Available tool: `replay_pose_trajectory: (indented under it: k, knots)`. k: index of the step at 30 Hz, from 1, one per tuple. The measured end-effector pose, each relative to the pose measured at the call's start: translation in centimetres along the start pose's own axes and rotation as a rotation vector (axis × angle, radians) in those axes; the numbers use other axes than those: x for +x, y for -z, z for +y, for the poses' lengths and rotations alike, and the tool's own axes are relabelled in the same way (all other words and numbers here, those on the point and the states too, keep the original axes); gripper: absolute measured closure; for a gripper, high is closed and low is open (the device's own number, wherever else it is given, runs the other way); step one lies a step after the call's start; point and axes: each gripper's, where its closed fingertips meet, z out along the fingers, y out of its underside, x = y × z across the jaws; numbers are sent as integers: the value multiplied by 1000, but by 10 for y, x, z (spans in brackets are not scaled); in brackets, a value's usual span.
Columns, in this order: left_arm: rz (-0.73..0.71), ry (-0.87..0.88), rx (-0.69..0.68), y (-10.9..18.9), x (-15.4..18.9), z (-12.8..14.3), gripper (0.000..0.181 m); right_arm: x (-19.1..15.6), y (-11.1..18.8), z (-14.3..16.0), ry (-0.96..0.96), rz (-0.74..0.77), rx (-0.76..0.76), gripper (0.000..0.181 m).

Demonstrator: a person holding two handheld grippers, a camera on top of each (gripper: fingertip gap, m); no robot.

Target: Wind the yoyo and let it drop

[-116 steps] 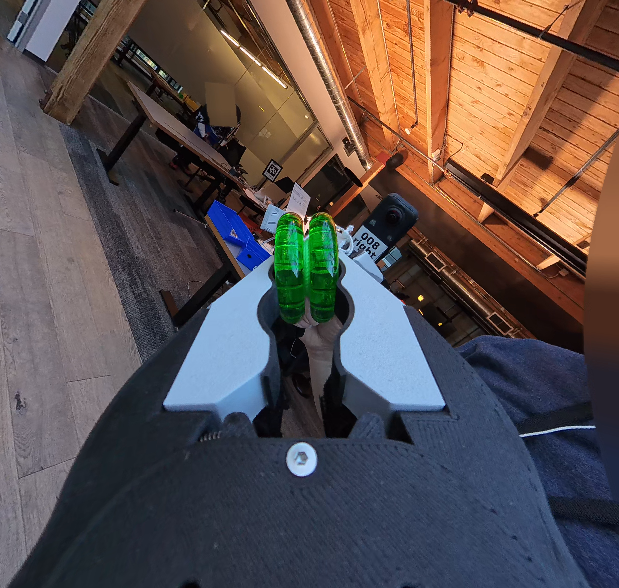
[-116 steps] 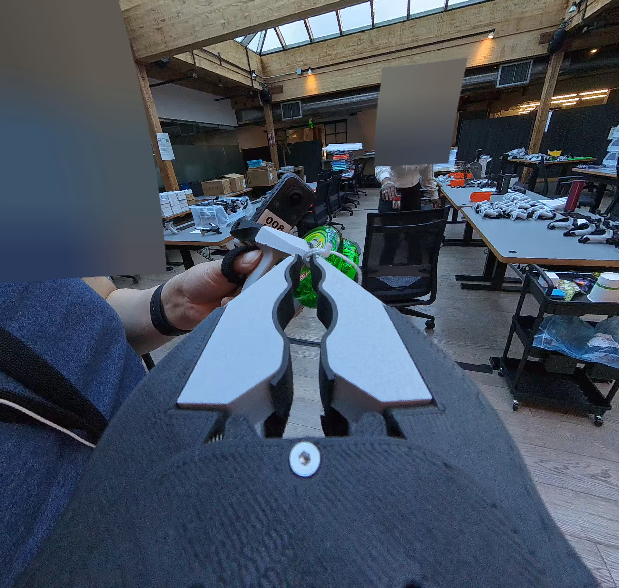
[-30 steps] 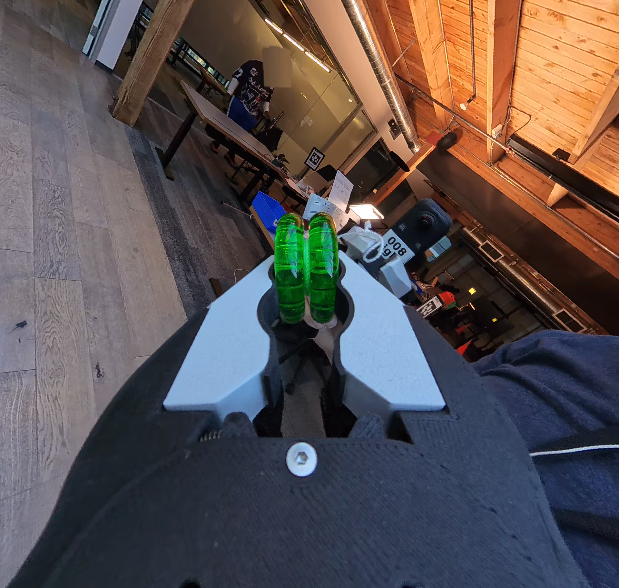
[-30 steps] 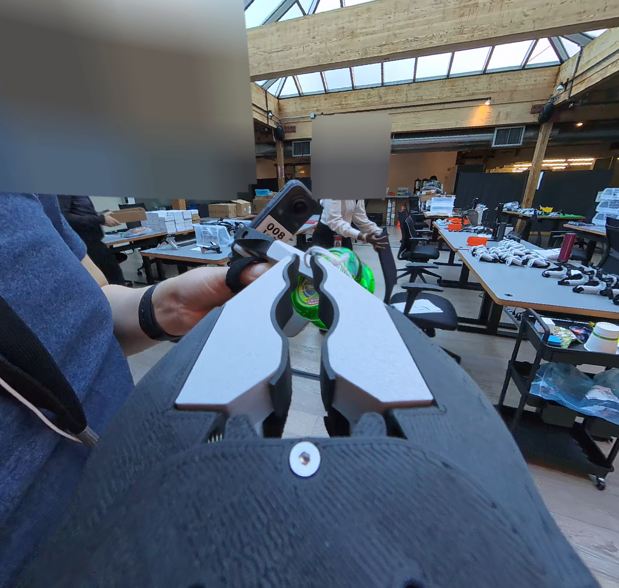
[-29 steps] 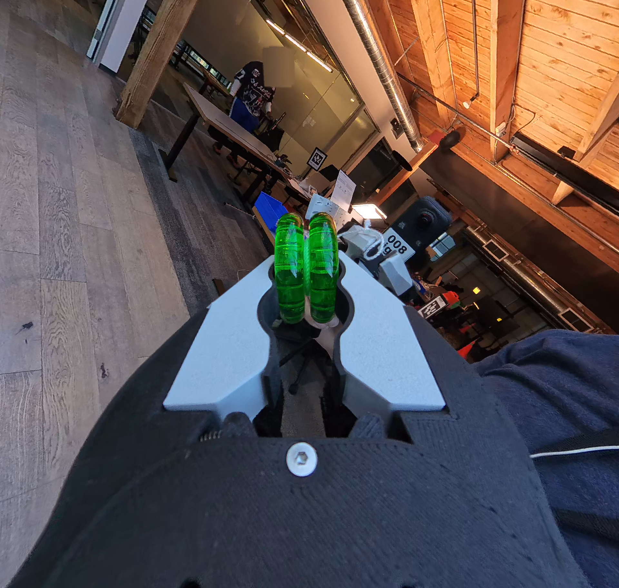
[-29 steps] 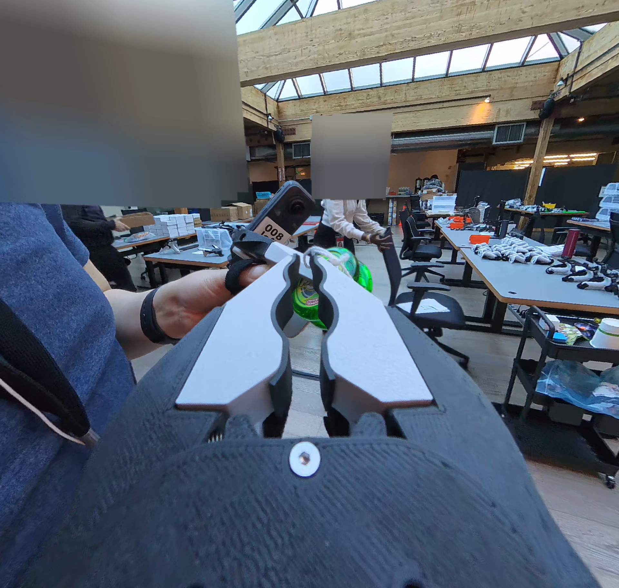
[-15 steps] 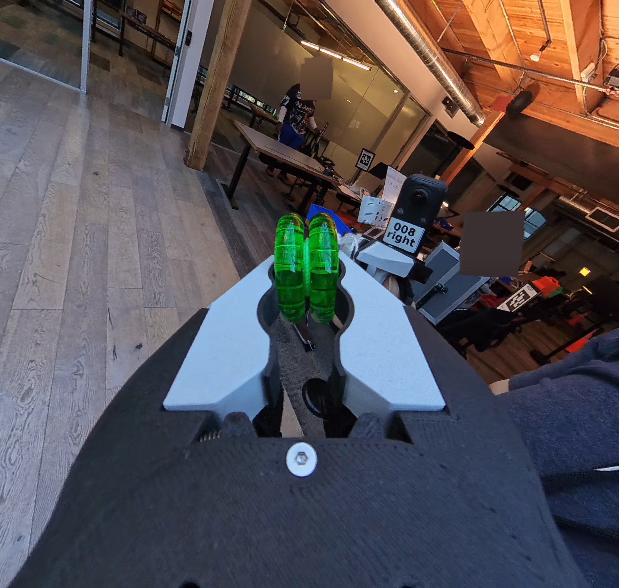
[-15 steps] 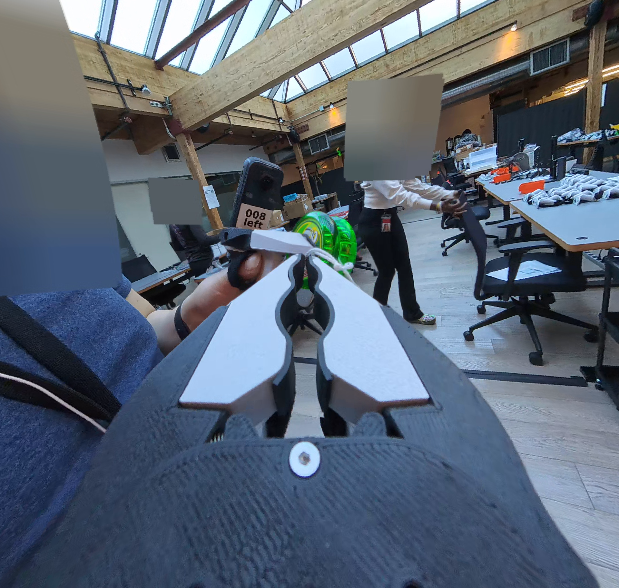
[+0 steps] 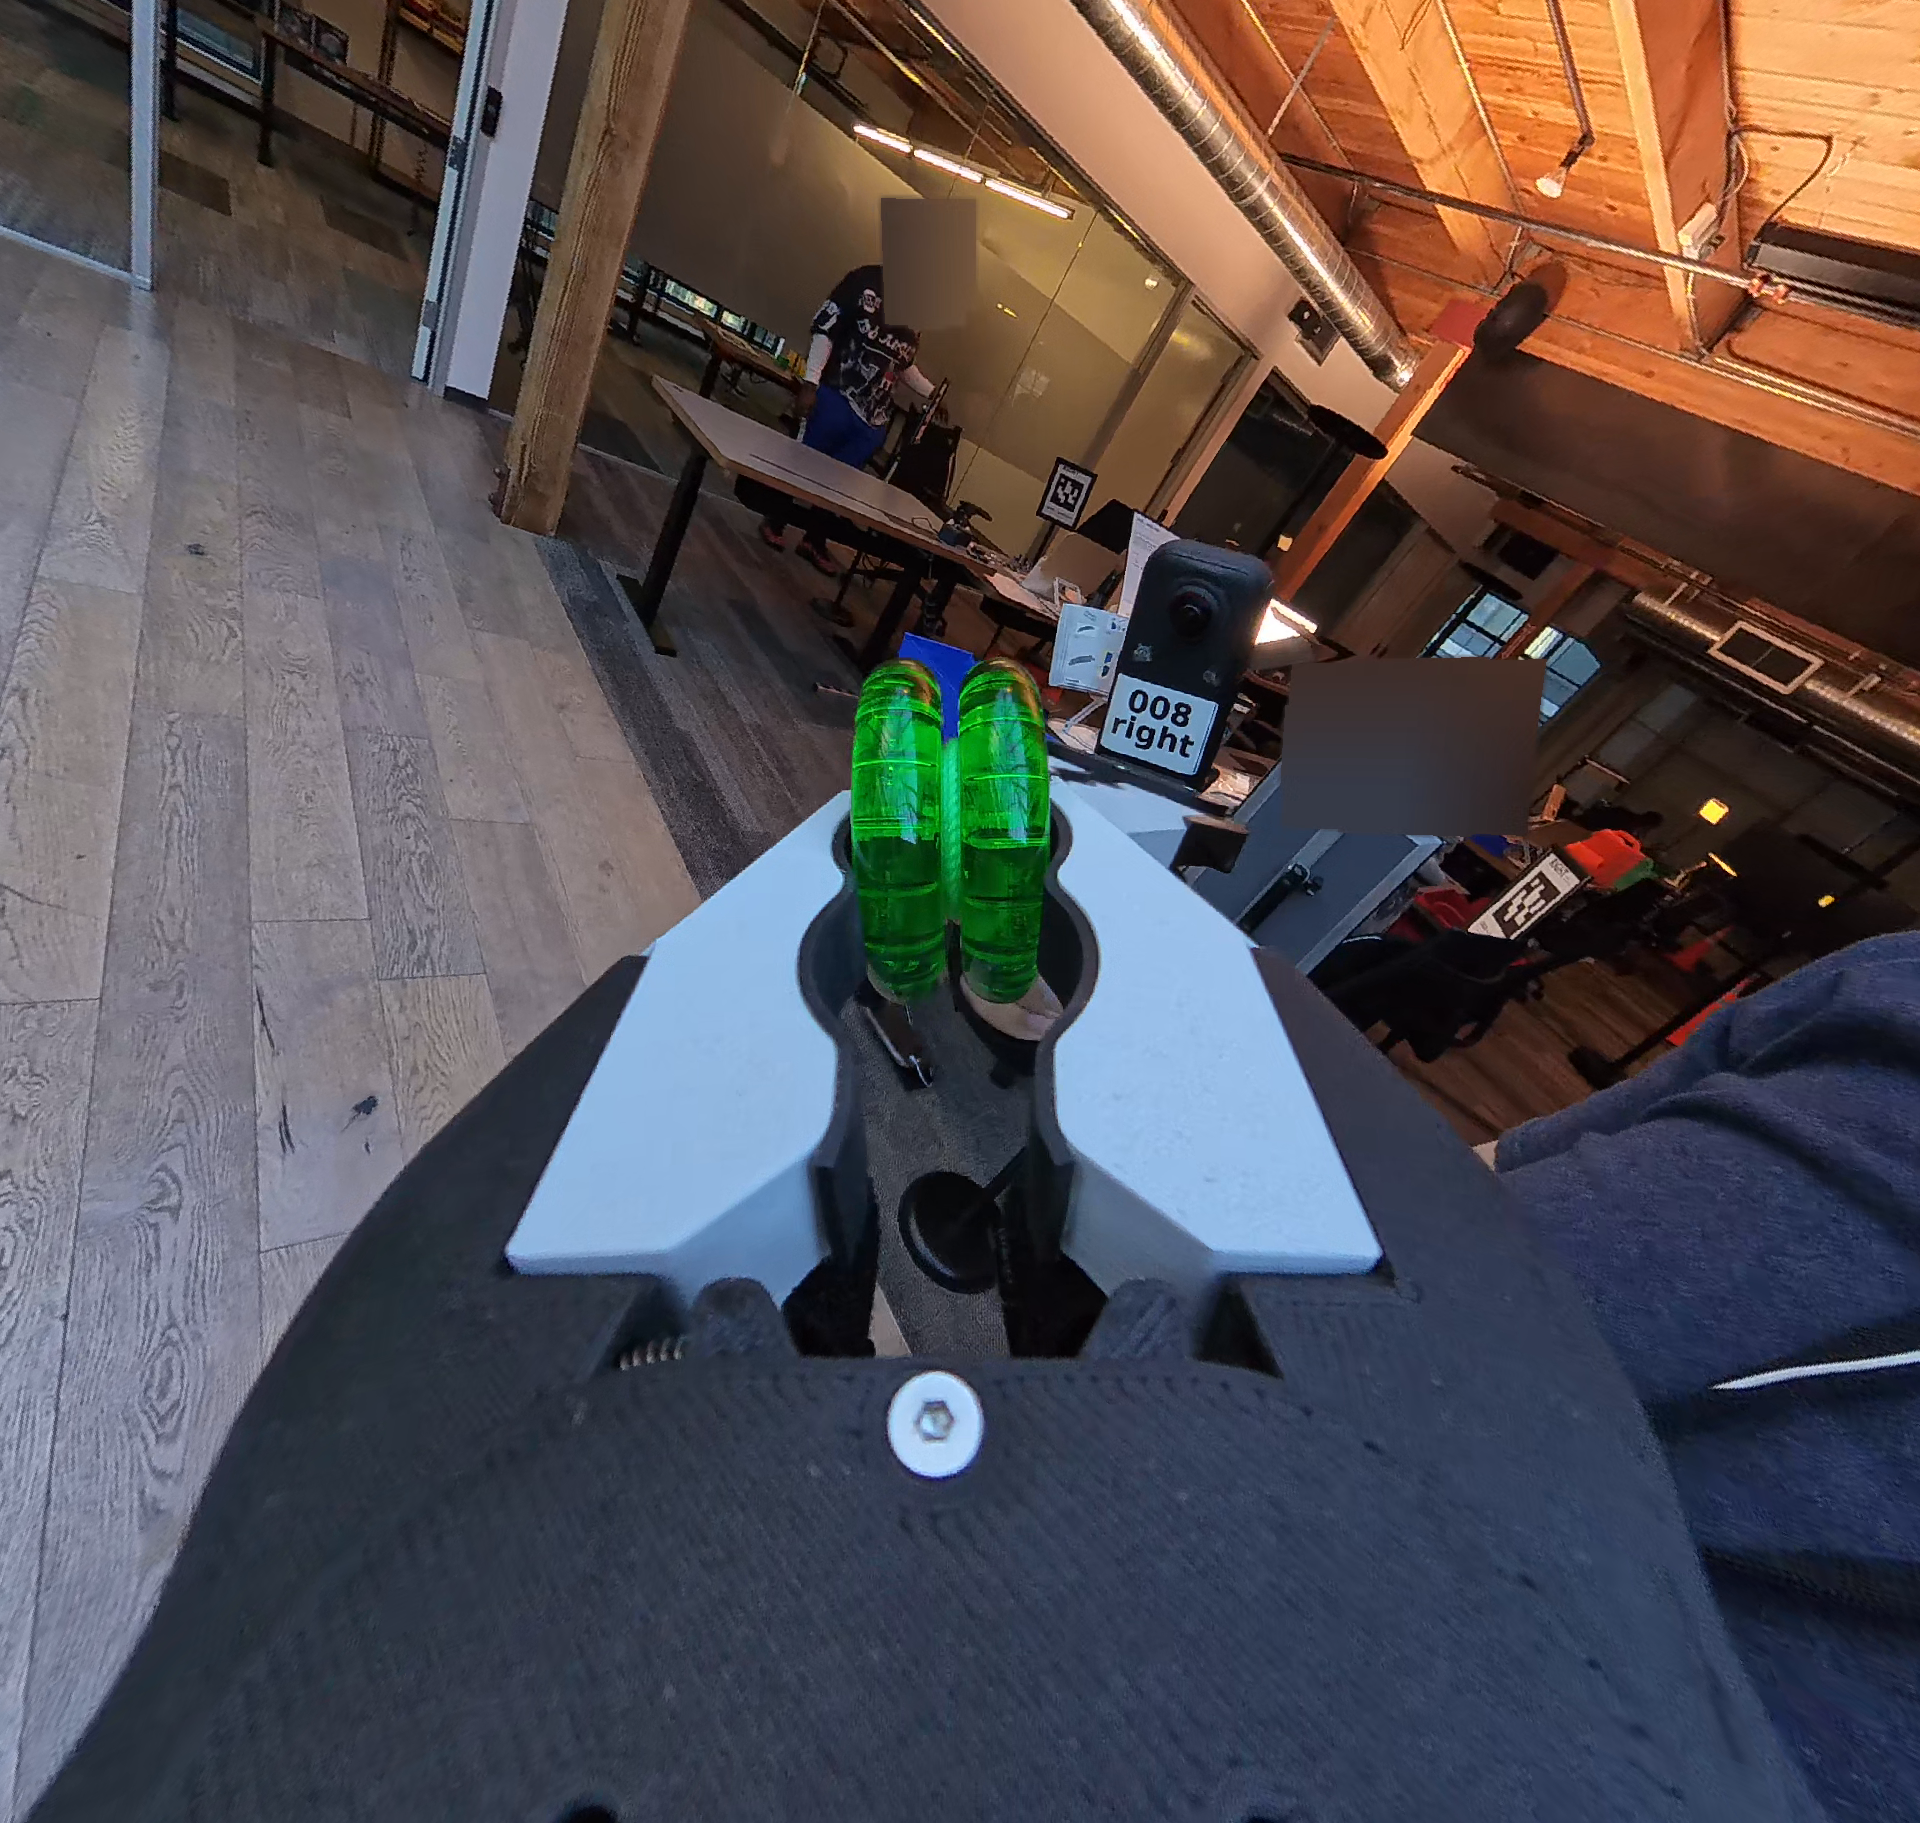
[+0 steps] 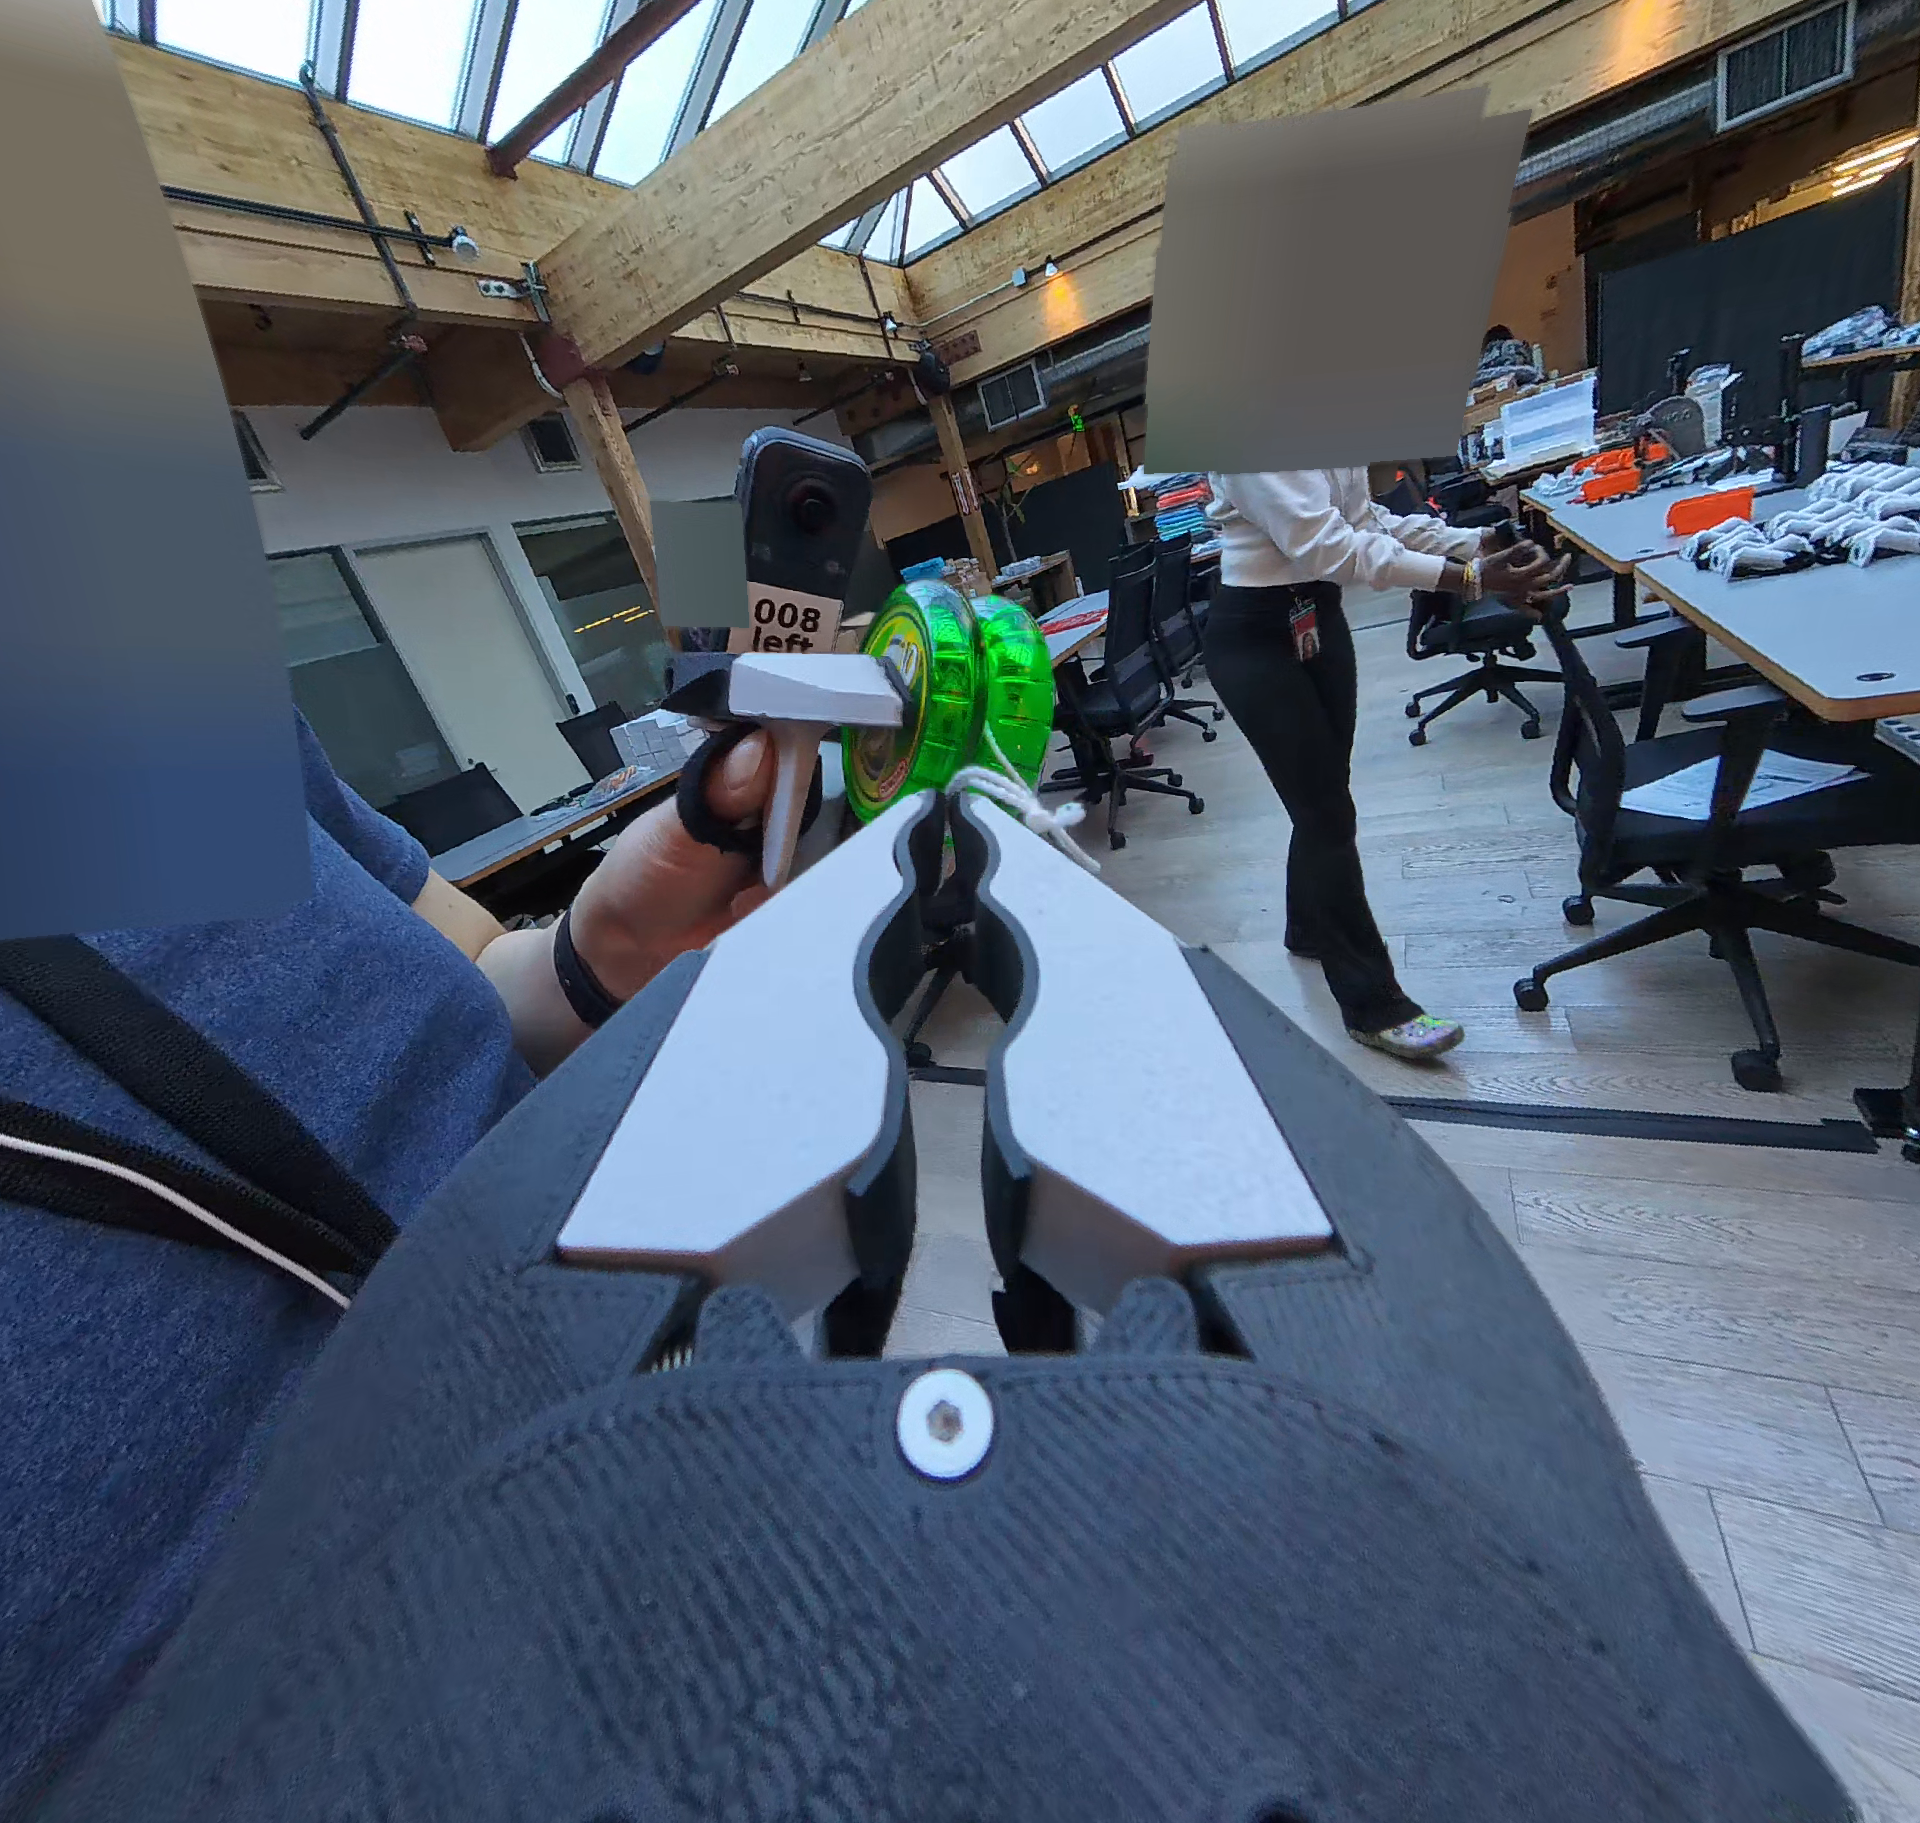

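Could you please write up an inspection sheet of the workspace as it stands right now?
Surface: nothing seen directly below; the work is held in the air above a wooden plank floor.
Job's things: green yoyo, wound; white string leads from its groove.
Clutter: grey tables with small grey and orange parts.
Grippers: left gripper shut on the yoyo's sides; right gripper shut on the string just below the yoyo.
Cables: nothing seen near the grippers.
Surroundings: office chairs, a person in a white top walking nearby, another person at a far table, timber beams overhead.
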Motion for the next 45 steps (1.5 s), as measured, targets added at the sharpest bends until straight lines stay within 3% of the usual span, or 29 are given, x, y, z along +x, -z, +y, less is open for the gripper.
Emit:
replay_pose_trajectory:
  k: [45]
  knots:
    - [-6,3,-19,-2,-2,10,154,-9,0,6,-1,-50,-9,181]
